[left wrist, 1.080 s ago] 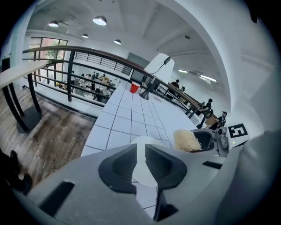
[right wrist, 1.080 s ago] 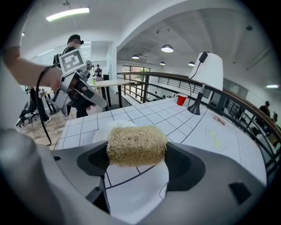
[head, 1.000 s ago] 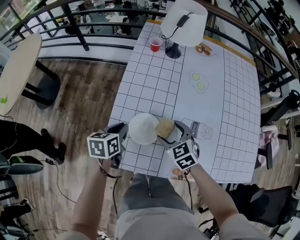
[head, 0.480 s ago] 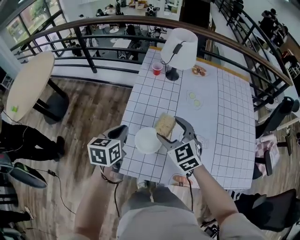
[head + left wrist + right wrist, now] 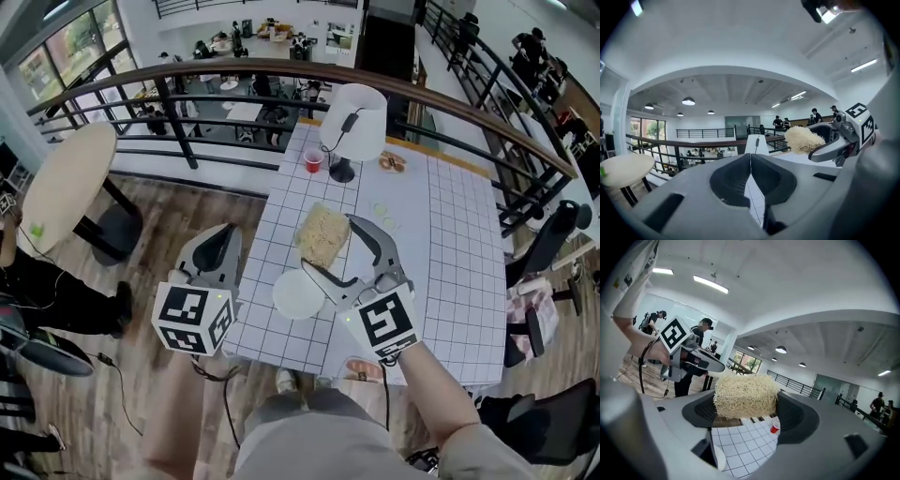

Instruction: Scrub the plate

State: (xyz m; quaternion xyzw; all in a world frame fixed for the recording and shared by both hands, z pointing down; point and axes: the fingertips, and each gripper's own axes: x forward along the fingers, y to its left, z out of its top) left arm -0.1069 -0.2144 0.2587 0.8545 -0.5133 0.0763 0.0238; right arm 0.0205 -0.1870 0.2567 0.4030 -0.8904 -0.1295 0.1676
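Both aloft: right claw (image 5: 328, 241) tight on scrubber (image 5: 322, 234) above plate (image 5: 298, 293), left claw (image 5: 220, 239) closed, empty.

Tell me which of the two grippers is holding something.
The right gripper: its jaws clamp a straw-coloured scrubber. The left gripper is shut on nothing.

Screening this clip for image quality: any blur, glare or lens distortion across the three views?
Head view: sharp, evenly lit, the railing bowed by the wide lens. Left gripper view: heavy fisheye, black corners, the shut left hand-held gripper soft up close. Right gripper view: same fisheye; the scrubber is crisp, ceiling lights bright without flare.
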